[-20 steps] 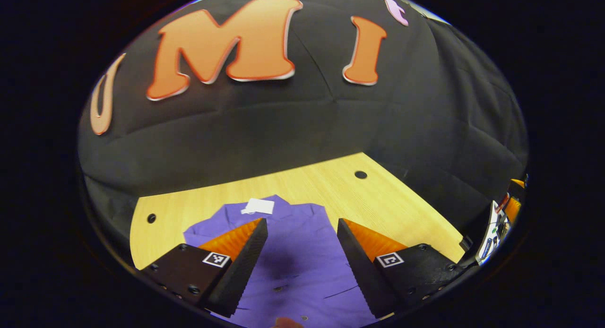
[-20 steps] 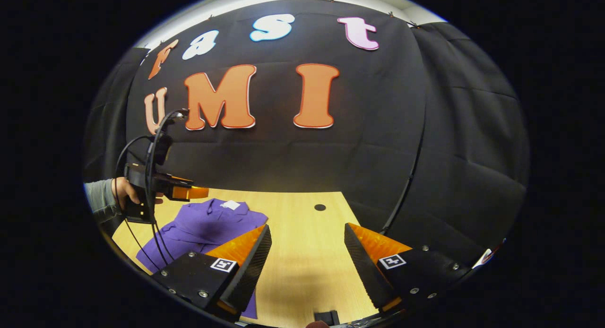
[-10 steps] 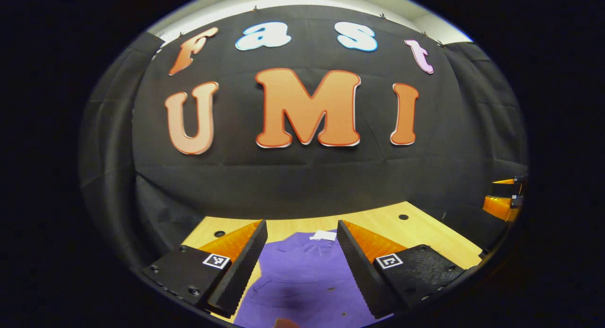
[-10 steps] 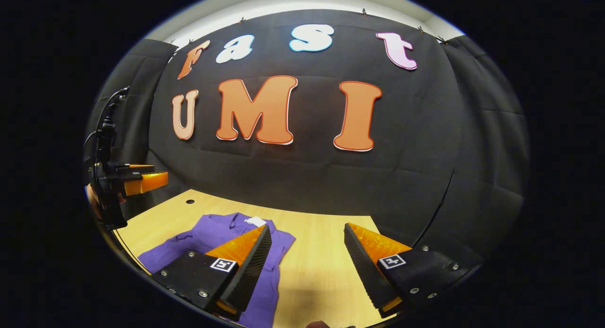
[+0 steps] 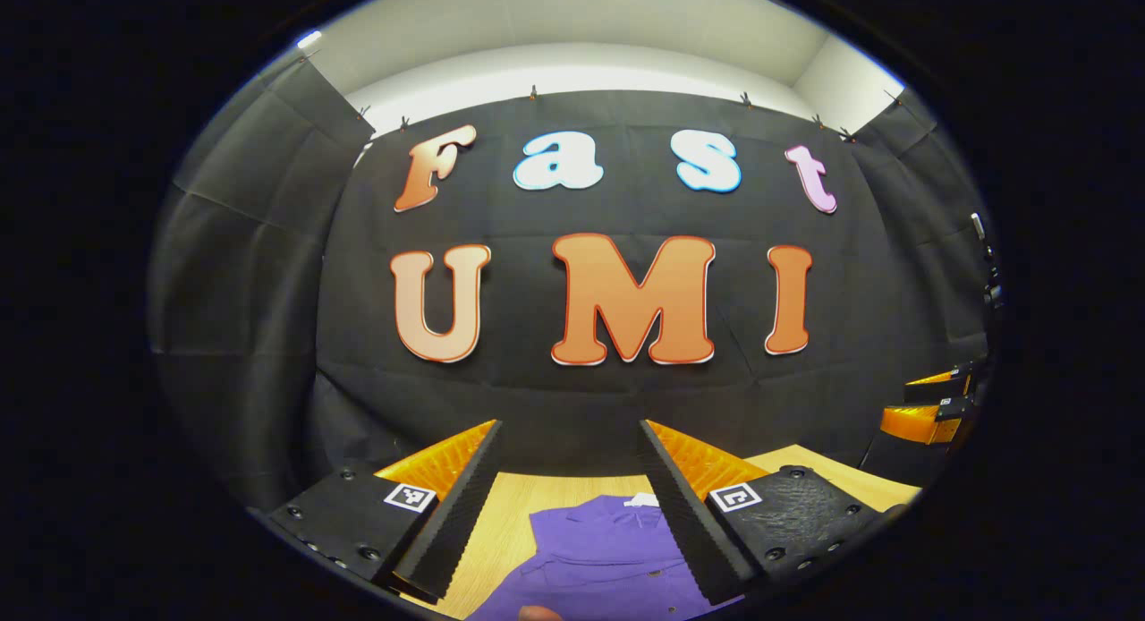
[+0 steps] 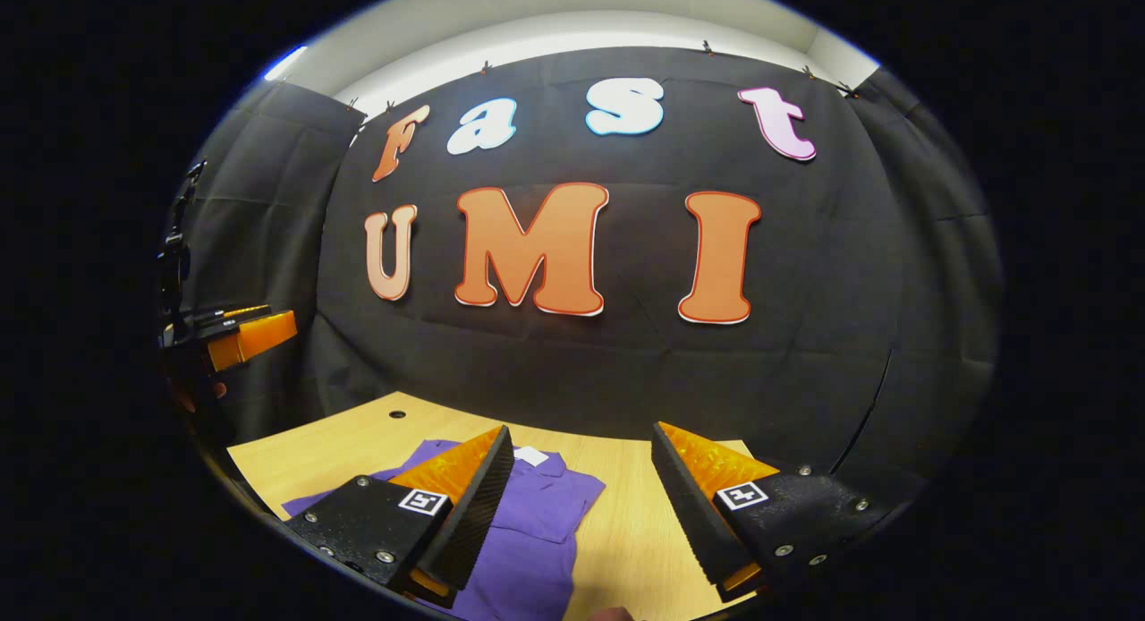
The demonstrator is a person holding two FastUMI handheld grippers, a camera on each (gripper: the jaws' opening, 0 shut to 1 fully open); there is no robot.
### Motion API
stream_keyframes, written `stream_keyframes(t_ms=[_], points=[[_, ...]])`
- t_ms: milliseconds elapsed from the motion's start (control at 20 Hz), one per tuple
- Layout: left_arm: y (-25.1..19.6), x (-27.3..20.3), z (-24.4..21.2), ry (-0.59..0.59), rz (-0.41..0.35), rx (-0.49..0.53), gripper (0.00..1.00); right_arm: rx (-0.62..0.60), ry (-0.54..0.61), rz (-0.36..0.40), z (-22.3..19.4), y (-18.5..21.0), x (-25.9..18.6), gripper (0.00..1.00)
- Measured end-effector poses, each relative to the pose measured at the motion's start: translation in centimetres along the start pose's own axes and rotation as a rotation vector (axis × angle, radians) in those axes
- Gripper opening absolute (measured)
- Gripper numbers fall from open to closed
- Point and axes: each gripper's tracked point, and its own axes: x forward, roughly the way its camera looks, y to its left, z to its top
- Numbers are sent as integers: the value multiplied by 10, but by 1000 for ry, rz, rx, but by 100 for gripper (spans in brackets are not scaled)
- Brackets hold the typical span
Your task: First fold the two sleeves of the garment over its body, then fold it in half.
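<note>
Left gripper (image 5: 568, 505) spread wide, empty, raised; right gripper (image 6: 581, 505) likewise spread, pinching nothing. Purple garment (image 5: 608, 554) below and just ahead of both, flat on wooden table (image 6: 340, 446). Sleeves apparently folded in; halving seemingly left.

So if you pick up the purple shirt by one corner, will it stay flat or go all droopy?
Probably droopy: the purple shirt is thin cloth lying flat with soft creases on the table. It looks light, so it would likely lift easily and drag rather than slide stiffly.
</note>
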Motion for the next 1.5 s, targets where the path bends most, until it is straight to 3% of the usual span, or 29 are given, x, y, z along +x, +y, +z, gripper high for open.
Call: stream_keyframes(t_ms=[200, 500, 700, 900, 1150, 1500], points=[[3, -17, -29, 63, 15, 63, 95, 20, 77, 19, -32, 9, -3, 93], [15, -38, -118, 329, 38, 89, 95, 5, 402, 53, -133, 18, -27, 94], [34, -55, -164, 482, 54, 136, 95, 73, 537, 78, -181, 26, -48, 94], [48, -81, -222, 694, 32, 98, 96, 68, 666, 82, -224, 32, -59, 94], [71, -118, -287, 967, 52, -38, 96, 73, 829, 98, -272, 45, -86, 94], [101, -143, -352, 1206, 14, -17, 96, 104, 979, 81, -309, 53, -106, 94]])
